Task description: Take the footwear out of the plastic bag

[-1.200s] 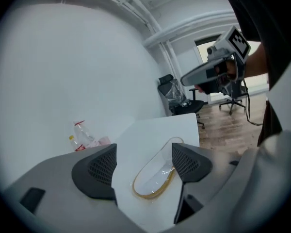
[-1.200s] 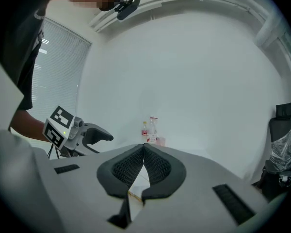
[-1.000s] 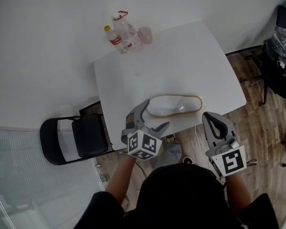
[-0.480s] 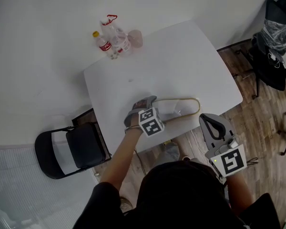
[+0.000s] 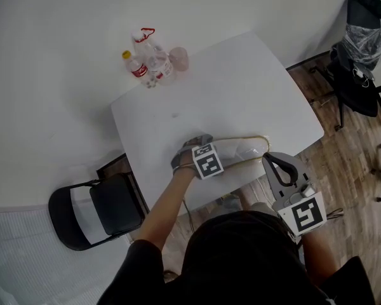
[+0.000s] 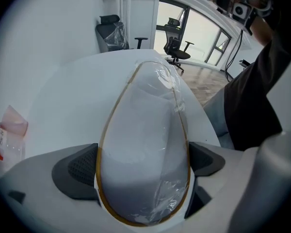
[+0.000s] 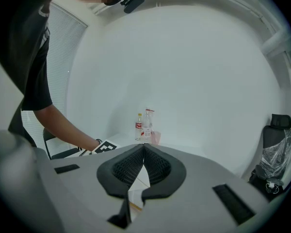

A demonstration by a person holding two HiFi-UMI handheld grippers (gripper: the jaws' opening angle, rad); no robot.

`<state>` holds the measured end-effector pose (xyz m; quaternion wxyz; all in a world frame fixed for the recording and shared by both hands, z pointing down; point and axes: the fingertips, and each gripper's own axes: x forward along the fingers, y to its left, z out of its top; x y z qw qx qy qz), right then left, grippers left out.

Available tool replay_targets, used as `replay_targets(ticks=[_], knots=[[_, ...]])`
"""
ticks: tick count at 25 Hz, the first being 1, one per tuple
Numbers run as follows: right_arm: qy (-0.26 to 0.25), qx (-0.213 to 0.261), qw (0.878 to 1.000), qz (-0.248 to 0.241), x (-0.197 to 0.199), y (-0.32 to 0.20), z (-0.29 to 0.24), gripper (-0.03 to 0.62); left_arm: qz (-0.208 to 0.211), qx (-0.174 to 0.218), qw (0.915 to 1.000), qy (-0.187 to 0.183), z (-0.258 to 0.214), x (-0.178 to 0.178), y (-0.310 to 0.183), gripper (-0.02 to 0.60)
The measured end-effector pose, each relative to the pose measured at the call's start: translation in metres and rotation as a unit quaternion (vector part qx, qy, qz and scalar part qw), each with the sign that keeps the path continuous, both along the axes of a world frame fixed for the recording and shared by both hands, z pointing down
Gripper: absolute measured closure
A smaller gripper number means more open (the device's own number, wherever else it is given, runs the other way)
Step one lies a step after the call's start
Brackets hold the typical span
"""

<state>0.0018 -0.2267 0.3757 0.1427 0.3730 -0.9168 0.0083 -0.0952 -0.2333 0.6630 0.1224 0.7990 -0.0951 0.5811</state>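
Your left hand-held gripper (image 5: 192, 146) has dropped from beyond the near edge onto the white counter (image 5: 241, 81), its jaws just opening wide. It now points steeply down over one end of the white, tan-edged slipper (image 5: 241, 149), which lies near the counter's front edge in its clear plastic bag (image 6: 169, 84). Only the left gripper view shows the pads straddling the bagged slipper, one on each side; the head view shows mostly the marker cube (image 5: 207, 161) there. Your right hand-held gripper (image 5: 280, 169) hangs nearly level off the counter's edge, jaws together and empty.
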Motion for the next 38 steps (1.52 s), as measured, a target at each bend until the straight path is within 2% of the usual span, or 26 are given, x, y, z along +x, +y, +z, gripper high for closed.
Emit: replay_targets(ticks=[3, 7, 13, 18, 23, 27, 32, 33, 35, 38], knots=[[-0.001, 0.005, 1.0, 0.004, -0.002, -0.001, -0.001, 0.579, -0.001, -0.014, 0.9999, 0.004, 0.001, 0.0, -0.001, 0.021], [0.001, 0.01, 1.0, 0.018, 0.002, -0.002, -0.003, 0.579, 0.001, -0.004, 0.9999, 0.01, -0.002, 0.0, -0.002, 0.023], [0.009, 0.01, 0.998, 0.056, 0.029, -0.013, 0.001, 0.579, 0.011, 0.064, 0.9959, 0.063, -0.019, -0.005, 0.007, 0.023], [0.018, -0.001, 0.997, 0.069, 0.056, -0.029, 0.002, 0.579, -0.014, 0.126, 0.9817, 0.143, -0.051, -0.018, 0.007, 0.026], [0.003, -0.028, 0.999, 0.026, 0.059, -0.035, 0.003, 0.579, -0.039, 0.197, 0.9592, 0.199, -0.09, -0.032, 0.001, 0.028], [-0.025, -0.064, 0.997, -0.031, 0.045, -0.036, -0.008, 0.577, -0.044, 0.266, 0.9316, 0.244, -0.131, -0.038, -0.007, 0.028], [-0.042, -0.062, 0.995, -0.065, 0.041, -0.049, -0.031, 0.571, -0.038, 0.34, 0.8977, 0.277, -0.175, -0.046, -0.015, 0.029], [-0.047, -0.065, 0.994, -0.077, 0.039, -0.05, -0.038, 0.553, -0.035, 0.355, 0.8911, 0.281, -0.183, -0.048, -0.016, 0.029], [-0.048, -0.069, 0.992, -0.098, 0.036, -0.053, -0.05, 0.427, -0.028, 0.38, 0.878, 0.29, -0.2, -0.049, -0.016, 0.029], [-0.032, -0.059, 0.991, -0.112, 0.031, -0.06, -0.062, 0.424, -0.017, 0.408, 0.8614, 0.302, -0.225, -0.048, -0.012, 0.029]])
